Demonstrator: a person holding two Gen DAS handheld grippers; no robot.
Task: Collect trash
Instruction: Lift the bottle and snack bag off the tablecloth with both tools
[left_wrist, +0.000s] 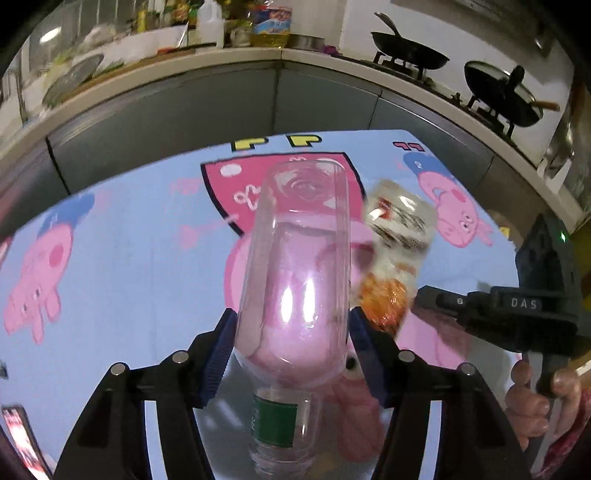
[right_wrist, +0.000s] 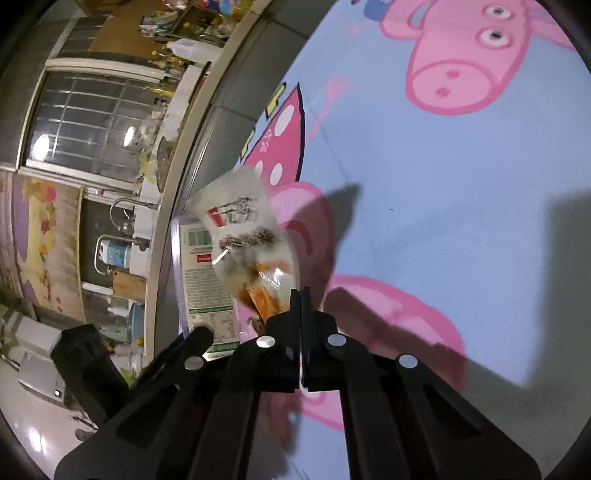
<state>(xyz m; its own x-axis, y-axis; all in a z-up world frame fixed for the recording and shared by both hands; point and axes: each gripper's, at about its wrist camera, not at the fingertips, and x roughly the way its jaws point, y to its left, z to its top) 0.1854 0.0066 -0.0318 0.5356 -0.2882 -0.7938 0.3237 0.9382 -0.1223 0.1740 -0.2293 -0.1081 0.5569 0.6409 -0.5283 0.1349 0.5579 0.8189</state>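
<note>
Left gripper (left_wrist: 291, 332): blue-padded fingers (left_wrist: 218, 354) clamp the body of one clear, empty plastic bottle with a green label band near its neck (left_wrist: 295, 280). The neck points back toward the camera and the base points away. The bottle is lifted over the light-blue cartoon-pig tablecloth (left_wrist: 129, 258), not resting on it.

Right gripper (right_wrist: 300, 299): black jaws pressed together, pinching the lower edge of one crumpled translucent snack wrapper with red-and-black print and orange residue inside (right_wrist: 247, 236). The wrapper hangs clear of the tablecloth (right_wrist: 424, 184). In the left wrist view the same wrapper (left_wrist: 399, 236) sits just to the right of the bottle, with the right gripper body (left_wrist: 517, 310) and the person's hand (left_wrist: 535, 402) behind it.

Relative to the bottle: wrapper just beside it on the right, both above the cloth. In the right wrist view the bottle's printed label (right_wrist: 207, 273) shows just beyond the wrapper, so the two pieces are near each other; whether they touch I cannot tell.

Step in hand, as I judge it: both pieces are picked up and are in carry. No bin or bag shows in either view.

Next move calls for: locating the receptacle, carrying both loads to it without the smooth bottle slipping, then releasing one at a time.

Count:
- bottles: 1
- wrappers: 1
- grippers: 2, both loaded
- other loose trash on the visible cloth: 0
- black woks on the stove beyond the bottle (left_wrist: 410, 51): 2
</note>
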